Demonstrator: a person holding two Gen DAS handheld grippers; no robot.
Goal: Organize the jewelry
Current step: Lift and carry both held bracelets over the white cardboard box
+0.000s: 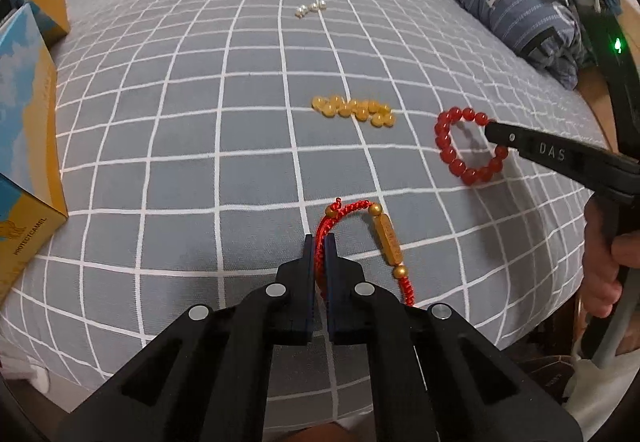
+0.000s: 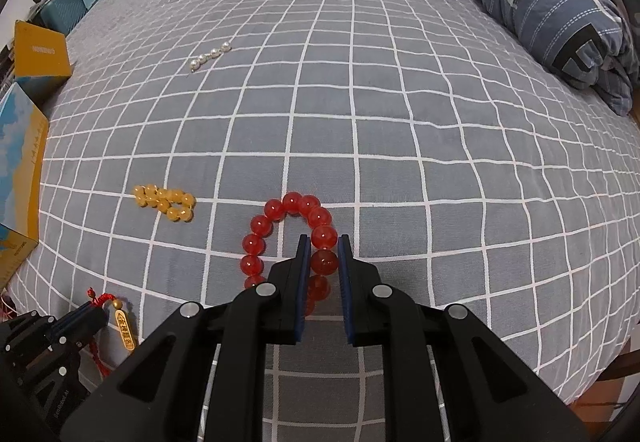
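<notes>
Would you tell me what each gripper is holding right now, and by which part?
Left gripper: red cord bracelet, pinched on its woven cord. Right gripper: red bead bracelet, clamped on one bead.

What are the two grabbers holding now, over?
Left gripper shut on red braided cord bracelet. Right gripper shut on red glass bead bracelet. Nothing in the way.

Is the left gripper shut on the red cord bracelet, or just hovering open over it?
Shut on it. The left gripper has its fingers pressed together with the red cord bracelet pinched between them.
</notes>
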